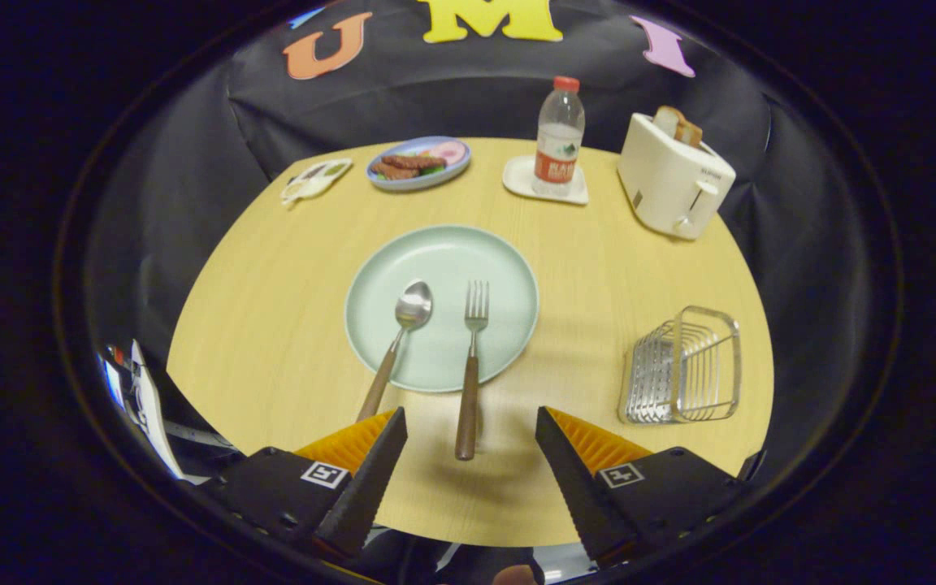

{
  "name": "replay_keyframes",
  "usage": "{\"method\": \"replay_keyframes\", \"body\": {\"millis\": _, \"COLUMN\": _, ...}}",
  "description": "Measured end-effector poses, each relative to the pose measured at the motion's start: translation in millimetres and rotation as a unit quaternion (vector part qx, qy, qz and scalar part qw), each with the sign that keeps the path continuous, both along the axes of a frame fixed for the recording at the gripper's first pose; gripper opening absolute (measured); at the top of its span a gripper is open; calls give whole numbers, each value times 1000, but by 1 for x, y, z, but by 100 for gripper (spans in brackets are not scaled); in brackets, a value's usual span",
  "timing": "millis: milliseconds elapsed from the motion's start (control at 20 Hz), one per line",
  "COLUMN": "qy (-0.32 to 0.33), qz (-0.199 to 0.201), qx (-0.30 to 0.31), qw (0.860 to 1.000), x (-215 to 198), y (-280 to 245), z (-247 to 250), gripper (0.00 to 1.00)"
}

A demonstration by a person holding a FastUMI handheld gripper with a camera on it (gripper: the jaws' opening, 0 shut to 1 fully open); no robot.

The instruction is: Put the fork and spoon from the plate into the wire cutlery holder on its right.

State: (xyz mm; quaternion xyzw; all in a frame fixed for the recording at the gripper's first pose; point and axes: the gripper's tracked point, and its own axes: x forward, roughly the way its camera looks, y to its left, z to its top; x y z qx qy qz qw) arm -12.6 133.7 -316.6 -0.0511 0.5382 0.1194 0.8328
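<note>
Fork [471, 366] handle lies between the spread jaws of the gripper [471, 422], seemingly untouched.

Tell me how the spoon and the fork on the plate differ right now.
The spoon ends in a rounded bowl and lies slanted; the fork ends in tines and lies nearly straight. The spoon's handle runs toward one finger of the open gripper, while the fork's handle ends between the fingers. Both have brown handles and rest heads on the green plate, handles overhanging its rim.

The spoon [403, 333] and fork [472, 357] are lying side by side on the plate [509, 284], the wire cutlery holder [683, 367] sitting to its right.
</note>
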Motion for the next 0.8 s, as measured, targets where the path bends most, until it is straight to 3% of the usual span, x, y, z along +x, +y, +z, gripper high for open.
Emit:
{"method": "replay_keyframes", "body": {"millis": 150, "qy": 46, "qz": -7, "qx": -7, "qw": 999, "x": 8, "y": -1, "z": -24, "gripper": 91}}
{"method": "replay_keyframes", "body": {"millis": 400, "qy": 80, "qz": -6, "qx": -19, "qw": 997, "x": 11, "y": -2, "z": -45, "gripper": 73}}
{"method": "replay_keyframes", "body": {"millis": 750, "qy": 94, "qz": -9, "qx": -5, "qw": 996, "x": 15, "y": 2, "z": -42, "gripper": 4}}
{"method": "replay_keyframes", "body": {"millis": 800, "qy": 87, "qz": -8, "qx": -1, "qw": 996, "x": 15, "y": 1, "z": -37, "gripper": 0}}
